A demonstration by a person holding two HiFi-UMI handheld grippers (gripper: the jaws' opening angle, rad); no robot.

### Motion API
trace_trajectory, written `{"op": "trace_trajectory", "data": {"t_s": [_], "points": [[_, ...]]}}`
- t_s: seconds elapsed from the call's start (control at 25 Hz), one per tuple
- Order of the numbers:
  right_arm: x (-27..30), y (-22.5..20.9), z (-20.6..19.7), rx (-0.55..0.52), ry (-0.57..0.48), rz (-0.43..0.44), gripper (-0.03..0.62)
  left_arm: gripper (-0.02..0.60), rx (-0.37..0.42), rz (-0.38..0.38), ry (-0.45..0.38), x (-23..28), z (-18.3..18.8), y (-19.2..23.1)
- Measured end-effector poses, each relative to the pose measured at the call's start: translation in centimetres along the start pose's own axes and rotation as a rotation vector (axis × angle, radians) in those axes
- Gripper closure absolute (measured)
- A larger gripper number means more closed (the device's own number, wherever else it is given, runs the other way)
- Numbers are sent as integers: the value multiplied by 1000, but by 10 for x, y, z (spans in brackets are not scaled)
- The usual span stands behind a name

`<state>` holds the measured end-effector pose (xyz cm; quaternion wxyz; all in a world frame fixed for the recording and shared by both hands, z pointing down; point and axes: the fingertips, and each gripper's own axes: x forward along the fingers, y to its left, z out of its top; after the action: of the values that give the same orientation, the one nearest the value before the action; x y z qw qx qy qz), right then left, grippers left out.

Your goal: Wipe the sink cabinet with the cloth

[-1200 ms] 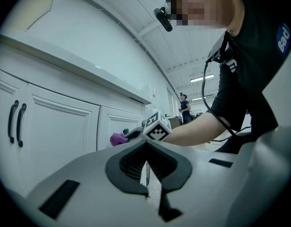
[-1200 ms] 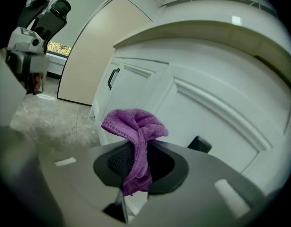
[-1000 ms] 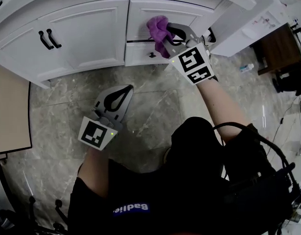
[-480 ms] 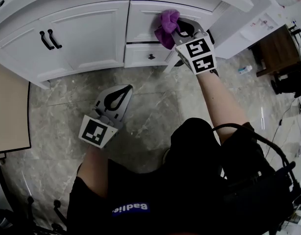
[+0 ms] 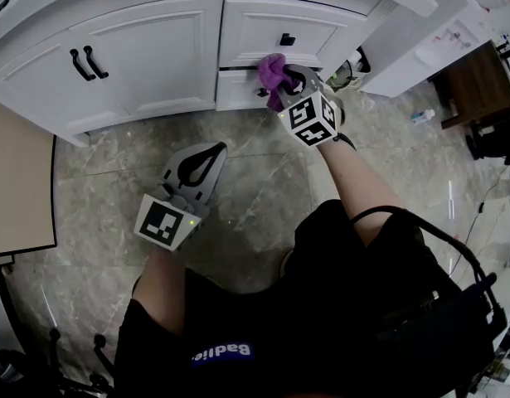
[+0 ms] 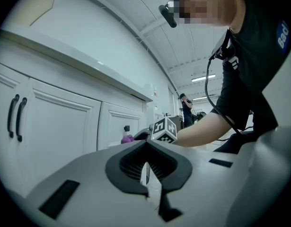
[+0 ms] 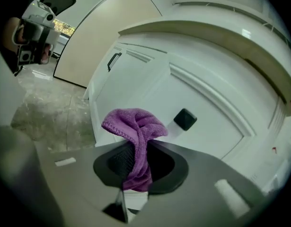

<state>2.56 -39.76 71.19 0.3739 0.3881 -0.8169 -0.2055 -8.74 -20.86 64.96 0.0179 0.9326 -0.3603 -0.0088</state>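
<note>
Now our right claw [image 5: 286,88] pinches the cloth [image 5: 271,71], sink cabinet [image 5: 147,56] just beyond at eleven o'clock; left claw [image 5: 209,150], pressed together, hangs farther off.

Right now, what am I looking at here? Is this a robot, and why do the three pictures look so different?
It is not a robot: a person holds a hand tool with two jaws in each hand. One picture comes from a camera on the person's head, looking down. The other two come from cameras riding on the tools themselves. The right gripper has its jaws shut on a purple cloth, held up by a drawer of the white cabinet, near the drawer's black knob. The left gripper hangs over the stone floor, jaws together, holding nothing.
</note>
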Motion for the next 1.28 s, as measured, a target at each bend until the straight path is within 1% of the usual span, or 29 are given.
{"op": "trace_trajectory", "data": {"t_s": [0.08, 0.16, 0.28, 0.4, 0.56, 0.64, 0.72, 0.8, 0.92, 1.0, 1.16, 1.28], "points": [[6, 4, -20, 25, 41, 8, 537, 581, -1, -4, 0, 1, -1, -1], [4, 5, -33, 49, 59, 10, 537, 581, -1, -6, -4, 1, -2, 0], [-15, -8, -29, 49, 33, -8, 537, 581, -1, -7, -6, 1, -2, 0], [-44, -43, -3, 72, -38, -44, 537, 581, -4, -12, -3, 3, -3, 0], [-83, -103, 51, 152, -180, -109, 537, 581, -8, -18, -1, 7, -4, 0], [-94, -127, 73, 156, -228, -147, 537, 581, -7, -19, -2, 10, -4, 0], [-93, -142, 80, 132, -234, -178, 537, 581, -3, -20, -3, 12, -3, -1], [-82, -142, 71, 114, -212, -186, 537, 581, -2, -23, 3, 13, -4, -4], [-59, -121, 42, 101, -160, -161, 537, 581, 1, -22, 8, 12, -4, -5], [-41, -102, 16, 121, -103, -124, 537, 581, 5, -20, 8, 11, -5, -4], [-12, -64, -33, 220, -24, -26, 537, 581, -4, -10, 31, 8, -13, -2], [-3, -39, -57, 204, 36, 34, 537, 581, -11, -9, 46, 9, -19, 0]]}}
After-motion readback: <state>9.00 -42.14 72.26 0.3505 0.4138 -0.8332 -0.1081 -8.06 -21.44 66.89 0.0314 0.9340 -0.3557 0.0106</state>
